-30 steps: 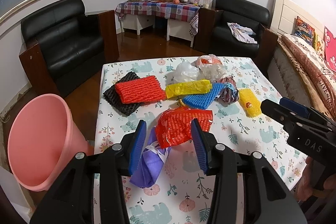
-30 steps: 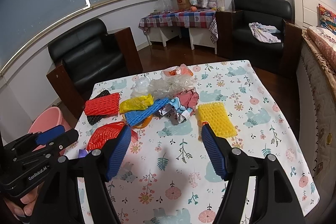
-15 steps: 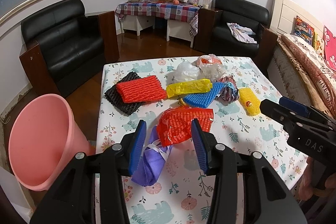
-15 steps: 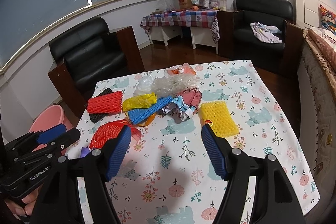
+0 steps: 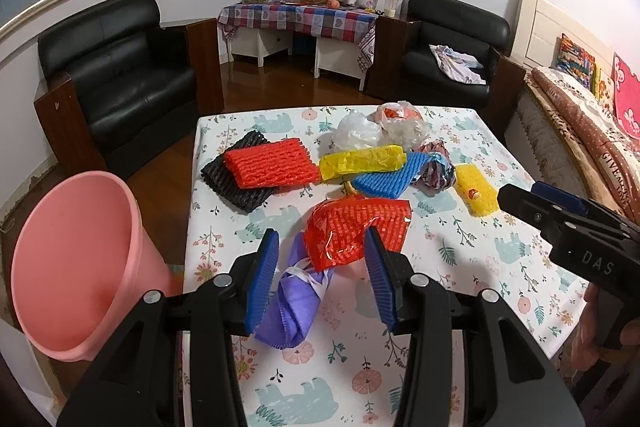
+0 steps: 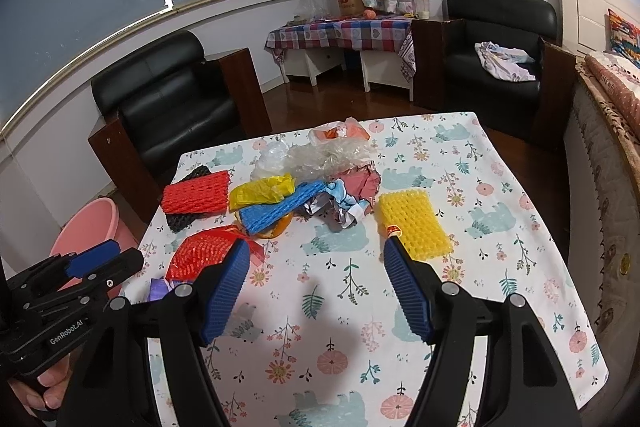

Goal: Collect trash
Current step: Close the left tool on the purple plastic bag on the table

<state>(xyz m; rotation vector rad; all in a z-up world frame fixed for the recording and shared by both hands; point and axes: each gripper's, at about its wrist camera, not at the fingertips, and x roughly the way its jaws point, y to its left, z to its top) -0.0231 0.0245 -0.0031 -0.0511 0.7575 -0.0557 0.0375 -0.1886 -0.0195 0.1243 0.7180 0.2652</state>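
Trash lies across the flowered tablecloth (image 5: 460,255): a red foam net (image 5: 268,163) on a black one (image 5: 236,187), a yellow bag (image 5: 362,161), a blue foam net (image 5: 388,177), a crumpled wrapper (image 5: 436,171), clear plastic bags (image 5: 360,131) and a yellow foam net (image 6: 414,223). My left gripper (image 5: 321,239) is open above the near left of the table. A purple bag (image 5: 294,303) and a shiny red bag (image 5: 356,231) show between its blue pads, untouched. My right gripper (image 6: 315,247) stands open over bare cloth, the yellow foam net just beyond its right fingertip.
A pink bucket (image 5: 76,259) stands on the floor at the table's left edge. Black armchairs (image 5: 132,67), a checked side table (image 5: 300,17) and a bed (image 5: 580,123) surround the table. A hand (image 6: 44,383) holds the left gripper's handle.
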